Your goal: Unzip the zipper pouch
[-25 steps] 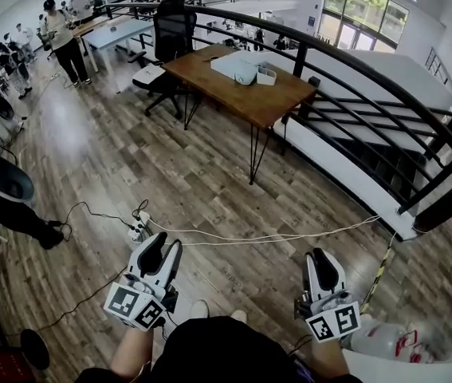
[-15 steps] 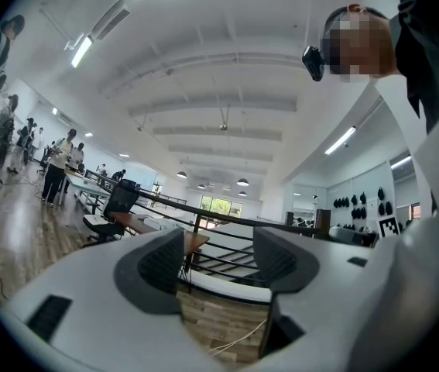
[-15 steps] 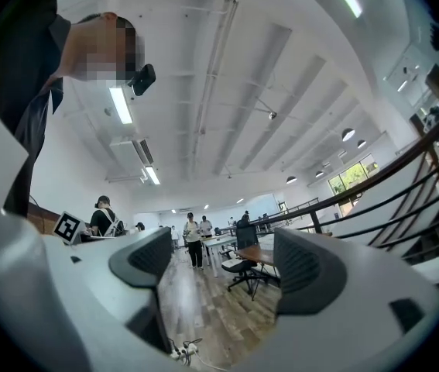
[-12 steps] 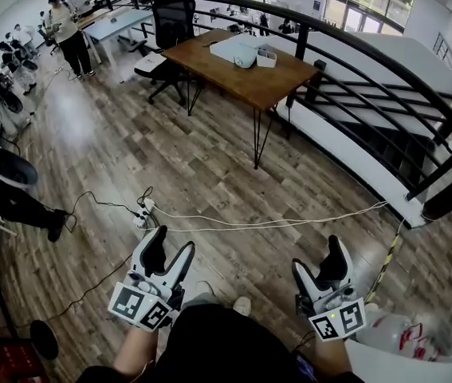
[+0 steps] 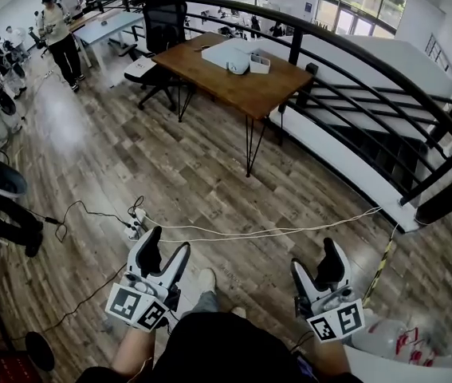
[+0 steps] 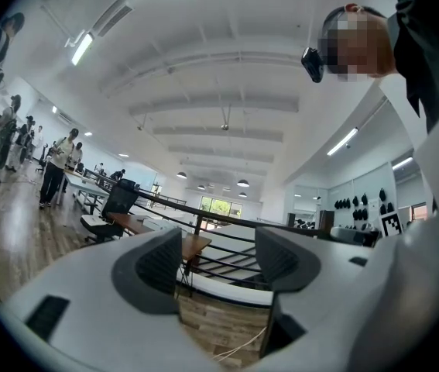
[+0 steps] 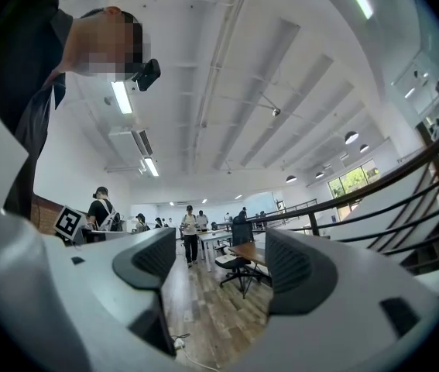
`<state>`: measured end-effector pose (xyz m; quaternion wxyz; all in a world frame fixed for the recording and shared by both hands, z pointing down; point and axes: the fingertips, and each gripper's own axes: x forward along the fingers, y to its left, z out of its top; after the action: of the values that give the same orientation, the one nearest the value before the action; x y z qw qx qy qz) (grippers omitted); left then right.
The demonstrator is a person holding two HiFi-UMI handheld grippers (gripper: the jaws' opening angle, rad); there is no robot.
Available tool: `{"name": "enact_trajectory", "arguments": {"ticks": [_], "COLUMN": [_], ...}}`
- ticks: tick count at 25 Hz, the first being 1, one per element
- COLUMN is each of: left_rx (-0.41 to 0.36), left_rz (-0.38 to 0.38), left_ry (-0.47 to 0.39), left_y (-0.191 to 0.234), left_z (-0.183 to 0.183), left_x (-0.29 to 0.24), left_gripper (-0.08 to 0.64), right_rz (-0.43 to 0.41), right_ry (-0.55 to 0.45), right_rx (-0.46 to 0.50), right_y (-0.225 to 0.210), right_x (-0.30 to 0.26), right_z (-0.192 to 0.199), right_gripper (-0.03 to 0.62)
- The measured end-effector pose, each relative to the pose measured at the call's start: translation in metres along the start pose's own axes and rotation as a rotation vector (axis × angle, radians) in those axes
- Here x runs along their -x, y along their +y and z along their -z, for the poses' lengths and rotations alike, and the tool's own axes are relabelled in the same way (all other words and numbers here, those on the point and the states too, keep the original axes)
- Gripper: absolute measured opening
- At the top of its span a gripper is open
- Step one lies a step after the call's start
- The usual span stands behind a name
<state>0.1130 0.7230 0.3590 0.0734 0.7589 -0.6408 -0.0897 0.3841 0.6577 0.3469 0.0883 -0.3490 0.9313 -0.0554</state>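
Brown plank floor (image 5: 202, 174) below; my left gripper (image 5: 168, 244) and right gripper (image 5: 317, 255) have just swung wide, both empty. Pouch? Can't pick it out, only pale items (image 5: 237, 57) on the far wooden table (image 5: 273, 90).

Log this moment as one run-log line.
left gripper: jaws just opened, empty | right gripper: jaws just opened, empty | pouch: not made out | wooden table: far ahead

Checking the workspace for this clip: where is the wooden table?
In the head view the wooden table stands upper centre beside the black railing, with a black office chair at its left end.
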Motion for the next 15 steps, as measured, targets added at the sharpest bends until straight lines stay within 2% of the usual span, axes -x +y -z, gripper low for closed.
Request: {"name": "enact_trajectory", "arguments": {"ticks": [7, 15], "left_rx": [0.008, 0.012], "left_rz": [0.025, 0.006], "left_ry": [-0.027, -0.045], "left_y": [0.048, 0.126], "left_z": [-0.018, -0.039], "left_x": [-0.052, -0.084], "left_gripper": [0.299, 0.304], "right_rz": [0.03, 0.025], "right_ry": [0.002, -0.002], "right_rx": [0.028, 0.022], "right_y": [-0.016, -0.017], "right_x": [-0.067, -0.154], "right_z": [-0.005, 0.0], "right_gripper": [0.356, 0.338]}}
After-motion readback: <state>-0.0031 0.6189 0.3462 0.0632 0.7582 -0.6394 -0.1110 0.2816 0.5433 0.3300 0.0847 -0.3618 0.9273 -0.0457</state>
